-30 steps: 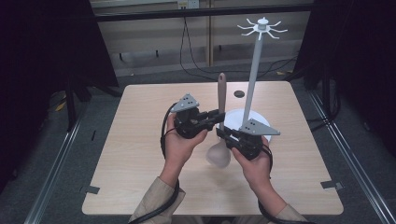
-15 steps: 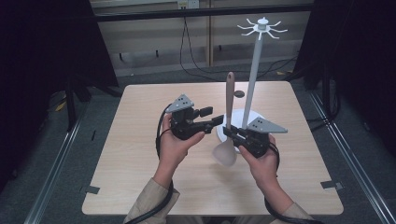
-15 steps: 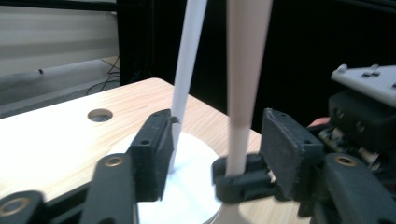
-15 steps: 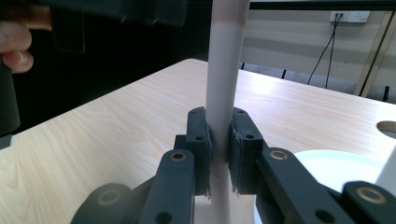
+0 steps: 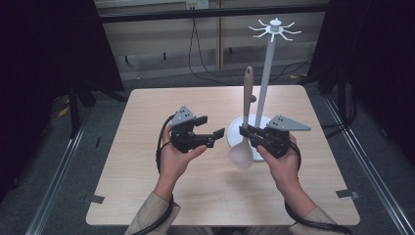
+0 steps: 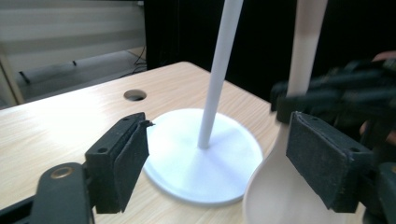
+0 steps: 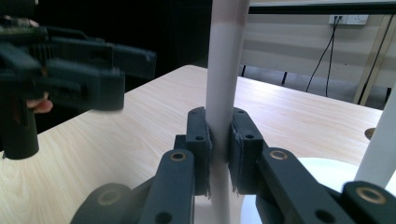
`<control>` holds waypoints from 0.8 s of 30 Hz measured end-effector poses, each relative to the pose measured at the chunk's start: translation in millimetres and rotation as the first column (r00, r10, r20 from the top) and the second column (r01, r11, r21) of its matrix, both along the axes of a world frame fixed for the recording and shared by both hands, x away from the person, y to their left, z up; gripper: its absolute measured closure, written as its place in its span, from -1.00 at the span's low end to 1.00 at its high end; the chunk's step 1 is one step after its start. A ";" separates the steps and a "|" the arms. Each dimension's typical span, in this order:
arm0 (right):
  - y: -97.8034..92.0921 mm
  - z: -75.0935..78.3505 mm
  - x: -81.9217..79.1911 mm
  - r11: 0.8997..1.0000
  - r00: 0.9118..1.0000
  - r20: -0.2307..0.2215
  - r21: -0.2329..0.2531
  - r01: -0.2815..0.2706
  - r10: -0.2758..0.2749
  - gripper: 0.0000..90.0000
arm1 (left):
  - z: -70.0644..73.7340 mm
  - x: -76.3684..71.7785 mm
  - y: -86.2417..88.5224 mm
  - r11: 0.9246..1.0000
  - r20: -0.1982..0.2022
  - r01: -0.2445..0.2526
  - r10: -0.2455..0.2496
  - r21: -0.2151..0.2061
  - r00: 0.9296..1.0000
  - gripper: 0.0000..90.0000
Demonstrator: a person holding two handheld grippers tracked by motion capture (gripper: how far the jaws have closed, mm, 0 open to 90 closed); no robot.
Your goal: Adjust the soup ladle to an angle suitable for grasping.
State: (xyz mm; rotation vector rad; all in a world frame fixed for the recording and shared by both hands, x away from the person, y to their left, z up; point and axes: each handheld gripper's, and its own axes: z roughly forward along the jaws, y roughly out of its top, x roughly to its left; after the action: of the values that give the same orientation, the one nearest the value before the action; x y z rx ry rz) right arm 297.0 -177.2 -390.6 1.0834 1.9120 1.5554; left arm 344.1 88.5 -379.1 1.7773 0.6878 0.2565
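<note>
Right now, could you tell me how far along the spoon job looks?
Done: the spoon is off the table and upright, clamped in the right gripper. The left gripper is open beside it. Left, seemingly: hanging it on the white stand, whose hooks are bare.

My high view looks down and forward from above the person's side of the worktop (image 5: pixel 147 196), far enough back to take in the whole top and the floor around it. My left gripper view rides low on the left claw (image 6: pixel 224 154), very near, facing across the worktop toward the white stand (image 6: pixel 205 158) and the spoon (image 6: pixel 285 196). My right gripper view rides on the right claw (image 7: pixel 219 154), closer still, looking along the worktop (image 7: pixel 116 154) at the left claw (image 7: pixel 70 70) opposite. All three views share the spoon (image 5: pixel 244 142), the stand's base (image 5: pixel 235 132) and the worktop between both claws.
</note>
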 end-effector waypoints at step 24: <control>-10.3 39.9 4.2 1.000 0.997 0.078 -0.003 0.007 -0.007 0.78 | -37.9 -6.5 13.1 0.991 0.003 -0.036 0.036 0.128 0.999 -0.70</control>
State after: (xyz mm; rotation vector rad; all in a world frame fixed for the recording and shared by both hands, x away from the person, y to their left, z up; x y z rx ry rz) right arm 301.1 -187.4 -350.7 1.0117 1.8561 1.5672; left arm 337.6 101.6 -417.1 1.8881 0.7168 0.3319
